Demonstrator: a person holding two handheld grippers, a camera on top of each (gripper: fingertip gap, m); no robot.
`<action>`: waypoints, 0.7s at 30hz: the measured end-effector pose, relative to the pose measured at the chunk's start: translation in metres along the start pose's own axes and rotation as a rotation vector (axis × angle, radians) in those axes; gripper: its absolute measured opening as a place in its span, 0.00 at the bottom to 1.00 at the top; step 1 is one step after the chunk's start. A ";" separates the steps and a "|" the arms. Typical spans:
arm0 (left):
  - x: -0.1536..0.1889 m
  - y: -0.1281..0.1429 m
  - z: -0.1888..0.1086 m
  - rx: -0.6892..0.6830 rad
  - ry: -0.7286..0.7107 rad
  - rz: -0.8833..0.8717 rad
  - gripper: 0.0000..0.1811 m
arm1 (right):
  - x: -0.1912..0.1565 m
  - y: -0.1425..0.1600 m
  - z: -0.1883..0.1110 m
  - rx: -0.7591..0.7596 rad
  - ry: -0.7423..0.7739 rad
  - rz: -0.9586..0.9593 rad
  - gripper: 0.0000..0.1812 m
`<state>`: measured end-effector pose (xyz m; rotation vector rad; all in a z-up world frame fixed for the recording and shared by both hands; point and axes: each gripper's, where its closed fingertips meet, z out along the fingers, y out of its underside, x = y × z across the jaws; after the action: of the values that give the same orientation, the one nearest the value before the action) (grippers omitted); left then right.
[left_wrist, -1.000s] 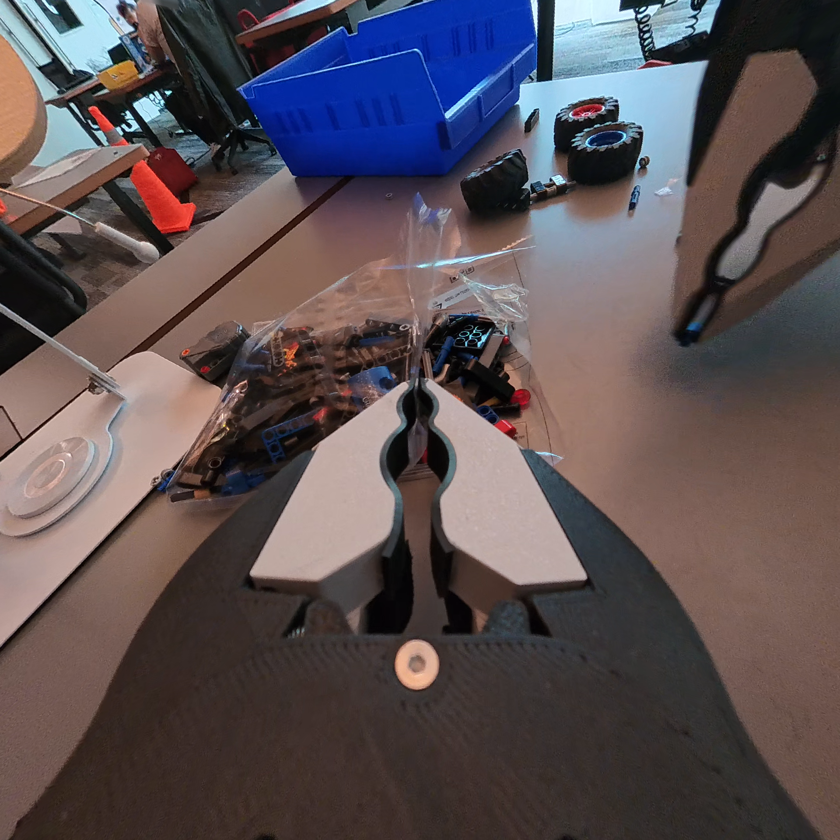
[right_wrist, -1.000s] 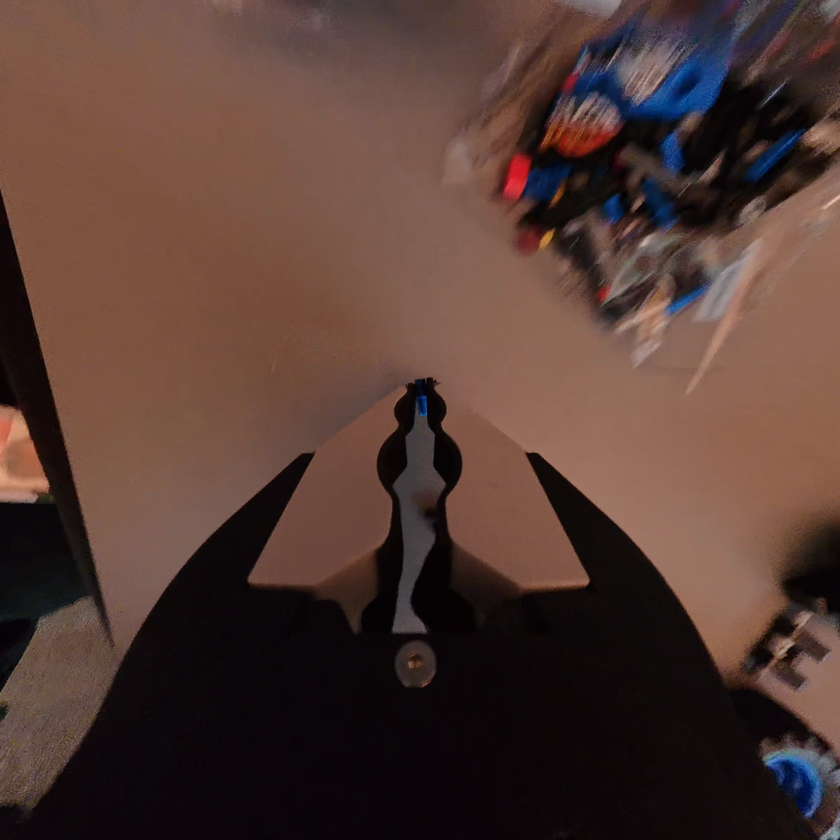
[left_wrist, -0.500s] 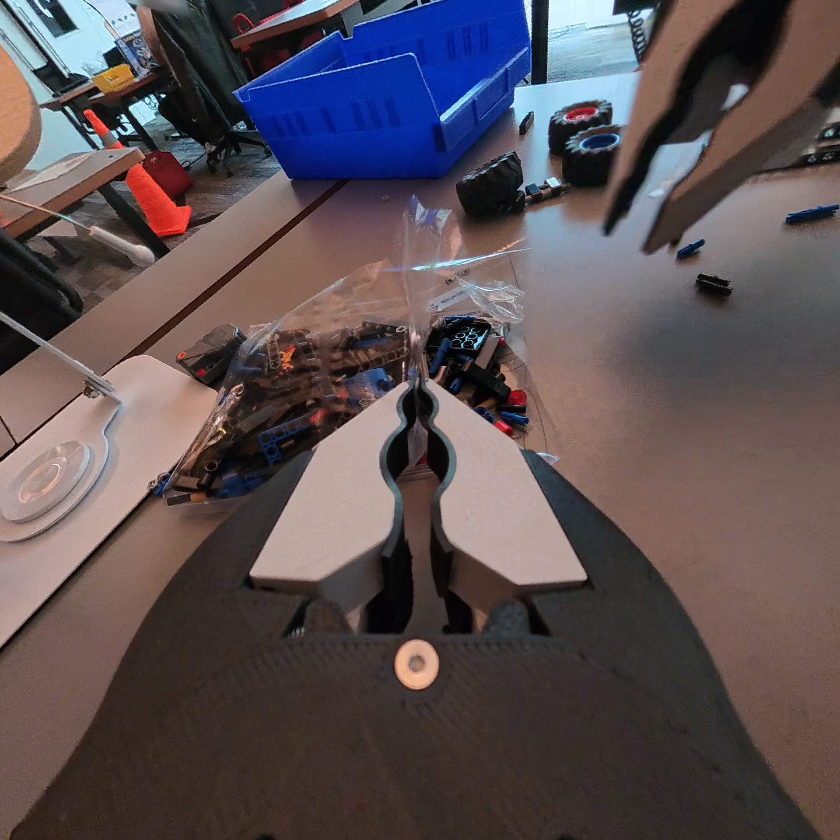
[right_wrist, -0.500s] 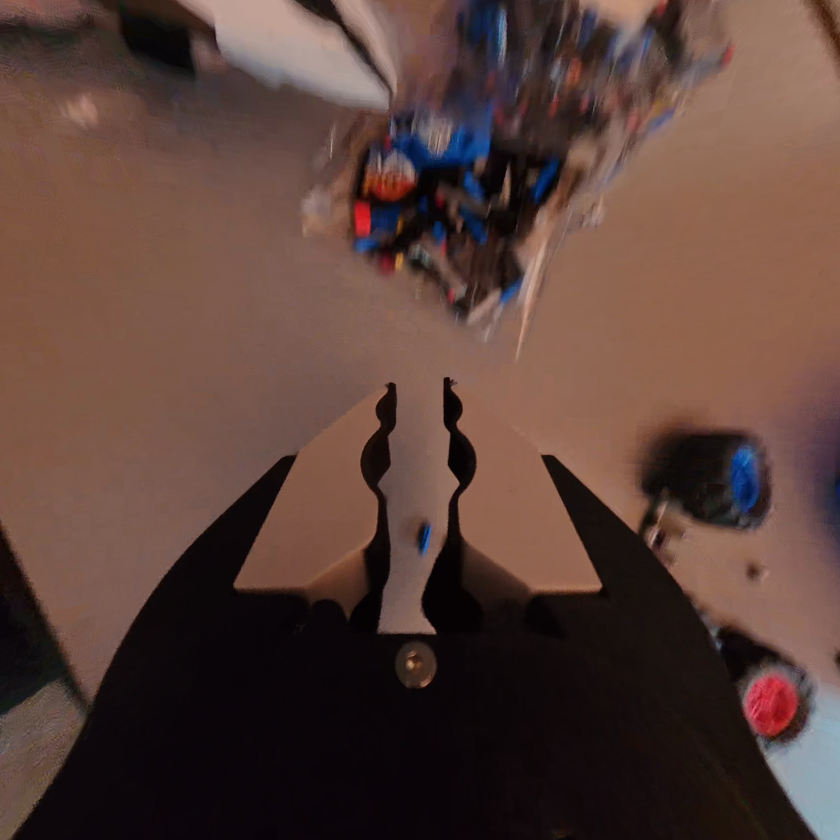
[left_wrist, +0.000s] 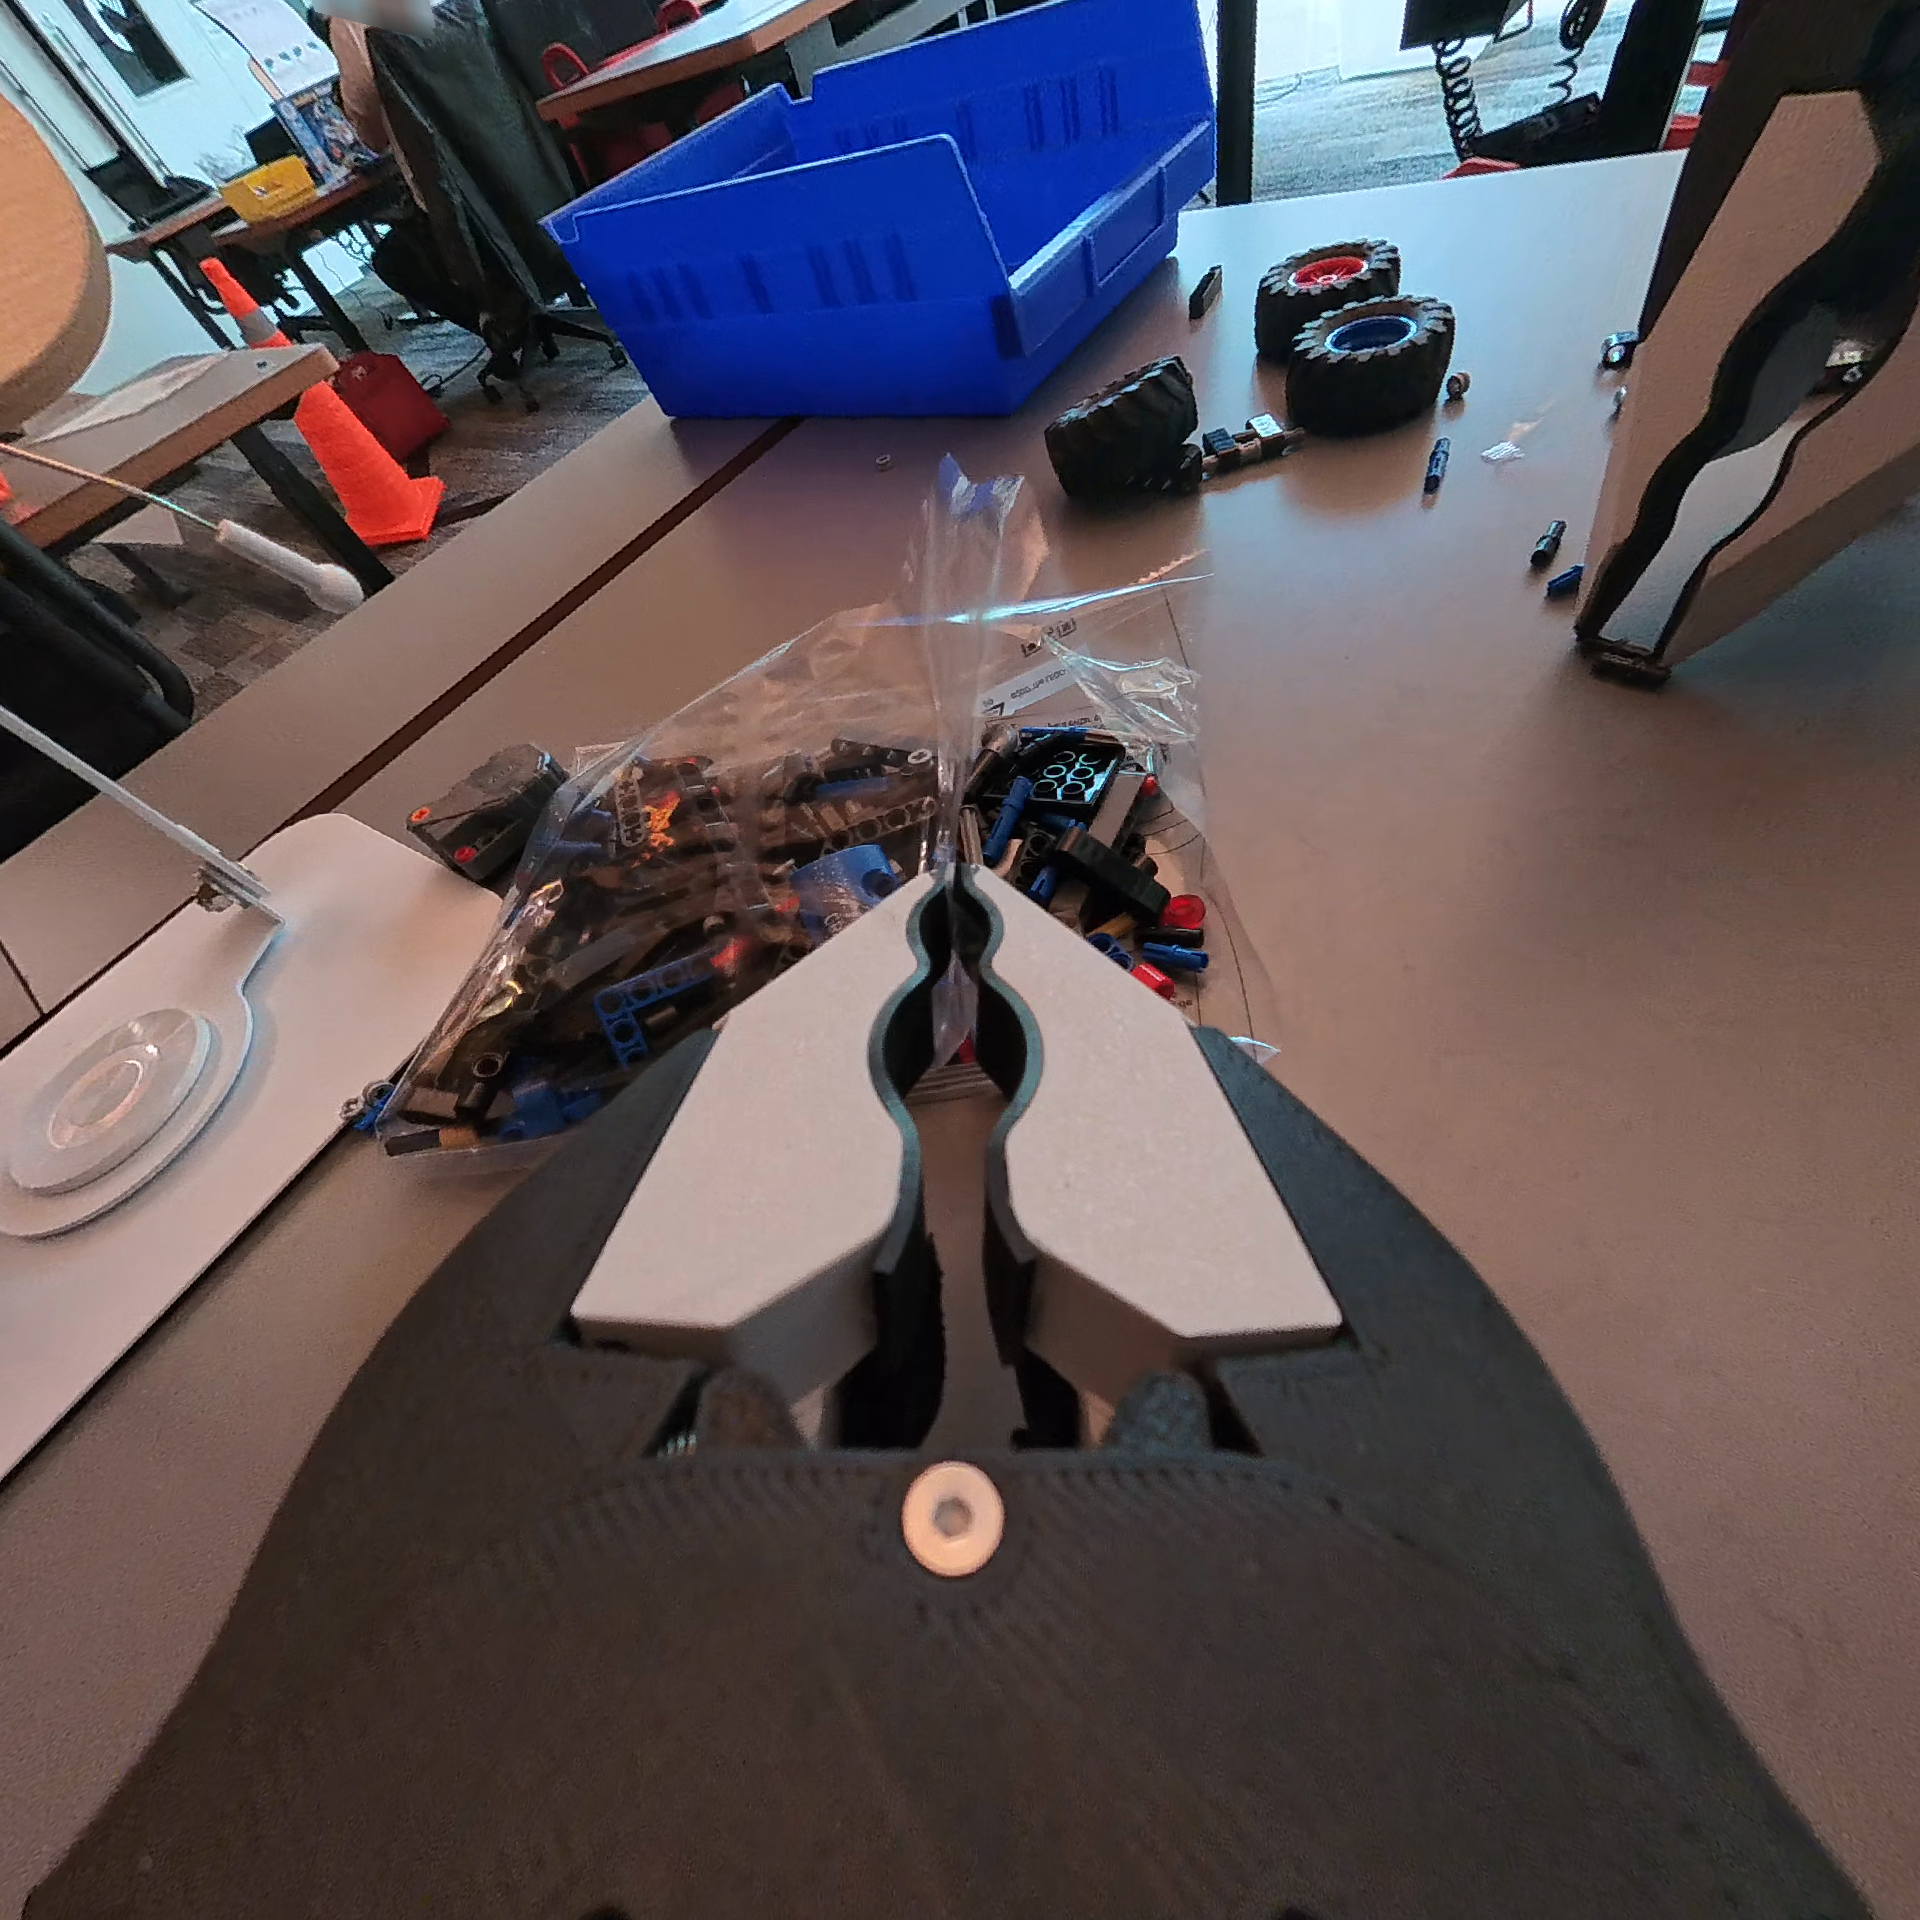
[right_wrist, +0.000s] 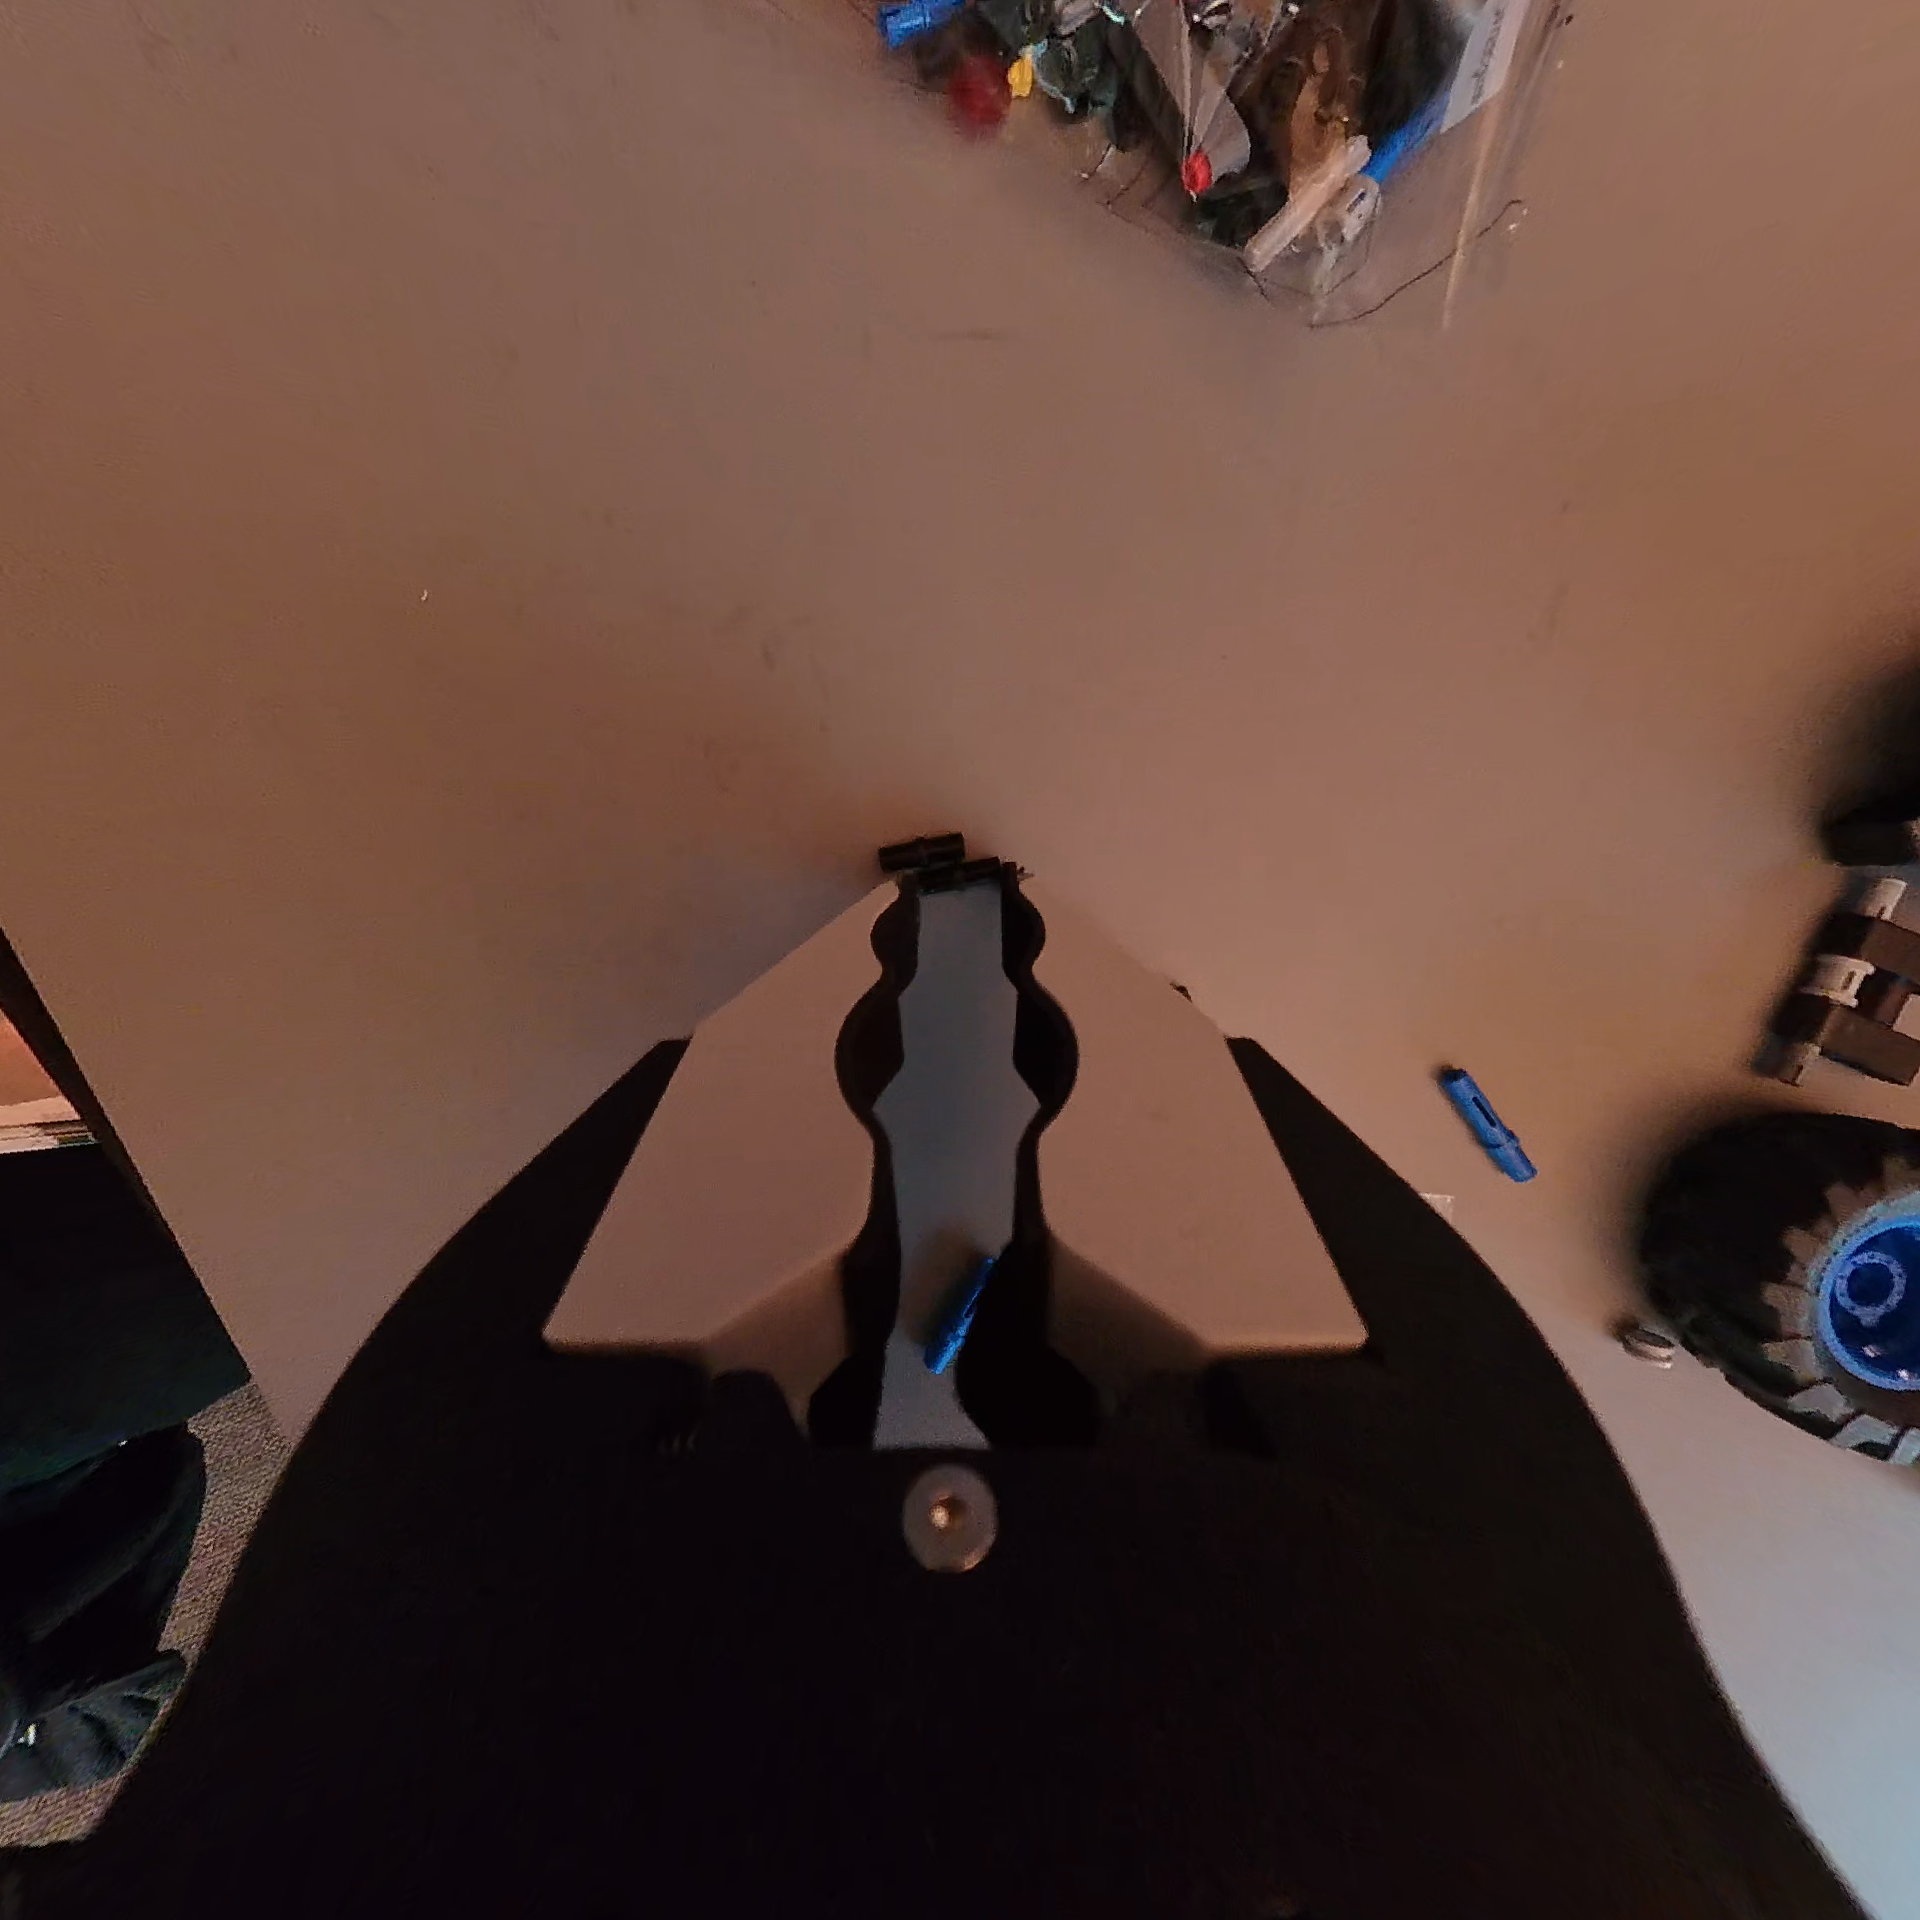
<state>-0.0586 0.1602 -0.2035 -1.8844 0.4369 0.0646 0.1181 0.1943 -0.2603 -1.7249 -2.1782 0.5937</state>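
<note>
The left gripper (left_wrist: 951, 896) was fully closed, its tips pinching a raised fold of the clear plastic bag (left_wrist: 727, 831), which lay on the grey table (left_wrist: 1455, 1039) packed with black, blue and red building parts; several parts had spilled from the bag's open mouth onto the table just right of the tips. A pinch on thin film of this kind is judged secure only at the very tips, with the fold drawn straight up and not sideways, since the slack film would otherwise slip or tear. The right gripper (right_wrist: 961, 875) stood steeply over bare table well apart from the bag, its fingers set a narrow gap apart with a small black connector (right_wrist: 958, 871) lying crosswise between the tips and a second black piece (right_wrist: 920, 854) touching it on the far side. The tips hid the contact, so it could not be told whether the pads were pressing the connector or only straddling it. For so small a part, the sound grip is judged to be square across its ends, tips low to the surface, with the neighbouring piece left outside the jaws. A blue pin (right_wrist: 961, 1314) lay on the table beneath the gap, another blue pin (right_wrist: 1486, 1122) lay to the right, and a blue-hubbed wheel (right_wrist: 1818, 1299) sat beyond it.
</note>
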 end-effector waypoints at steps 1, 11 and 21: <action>0.000 0.000 0.000 -0.001 0.000 0.002 0.00 | 0.000 0.000 0.000 0.003 -0.001 -0.002 0.07; 0.000 -0.001 0.001 0.005 0.001 0.000 0.00 | -0.002 -0.097 -0.011 0.188 -0.030 -0.108 0.07; 0.000 -0.001 0.000 0.007 0.005 -0.004 0.00 | 0.027 -0.134 0.001 0.191 0.135 -0.135 0.14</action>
<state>-0.0583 0.1606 -0.2026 -1.8791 0.4362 0.0552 -0.0023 0.1941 -0.1962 -1.4637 -2.0524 0.6098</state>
